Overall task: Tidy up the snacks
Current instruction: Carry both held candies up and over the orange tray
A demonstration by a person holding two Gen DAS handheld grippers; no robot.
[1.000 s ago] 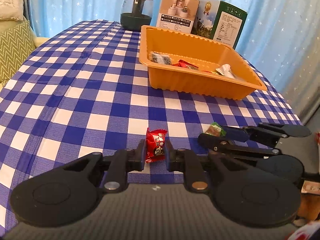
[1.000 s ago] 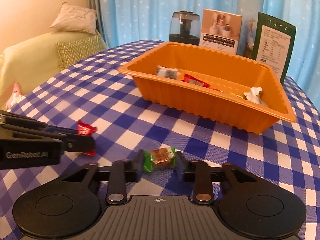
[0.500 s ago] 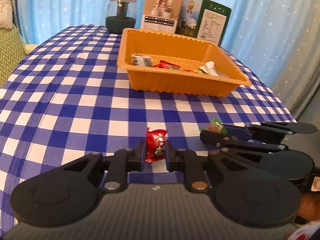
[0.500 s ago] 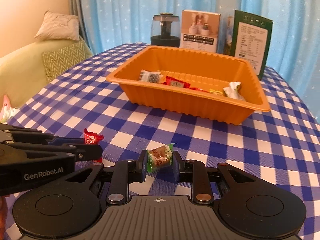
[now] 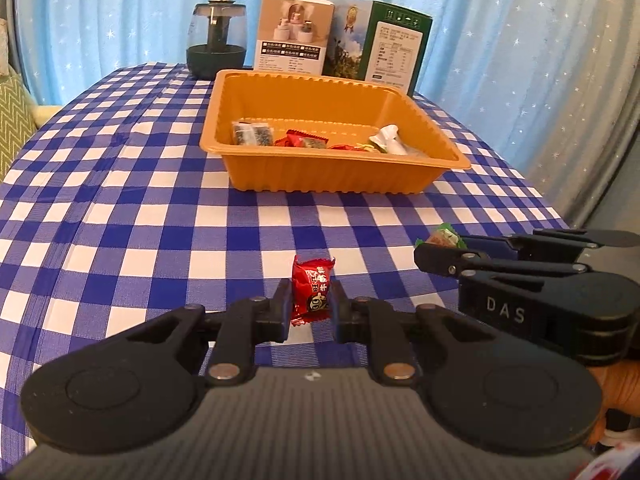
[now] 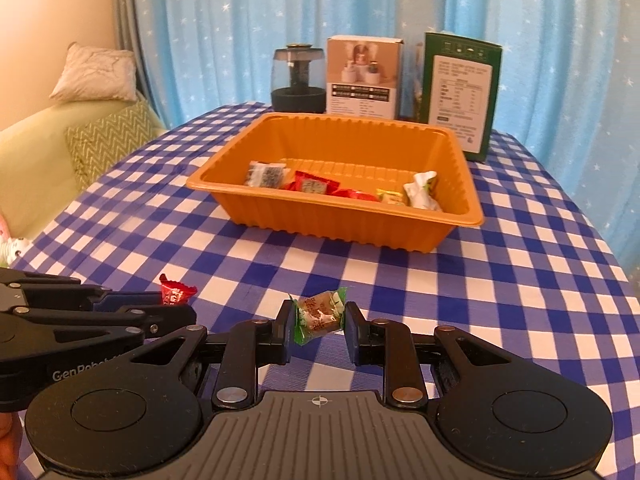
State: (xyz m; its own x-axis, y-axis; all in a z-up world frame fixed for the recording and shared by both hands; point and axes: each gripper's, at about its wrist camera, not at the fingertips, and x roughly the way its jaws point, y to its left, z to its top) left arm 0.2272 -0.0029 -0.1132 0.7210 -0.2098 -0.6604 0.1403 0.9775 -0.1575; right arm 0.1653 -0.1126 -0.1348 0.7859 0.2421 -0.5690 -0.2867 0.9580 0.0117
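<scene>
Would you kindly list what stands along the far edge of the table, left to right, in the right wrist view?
Dark glass jar → white box → green box.

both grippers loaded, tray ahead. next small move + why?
Probably carry both forward over the orange tray before releasing. The left gripper pinches the red candy, the right gripper the green-wrapped candy, and both sit short of the tray's near wall.

Red candy, green candy (both pinched); orange tray part-filled.
</scene>
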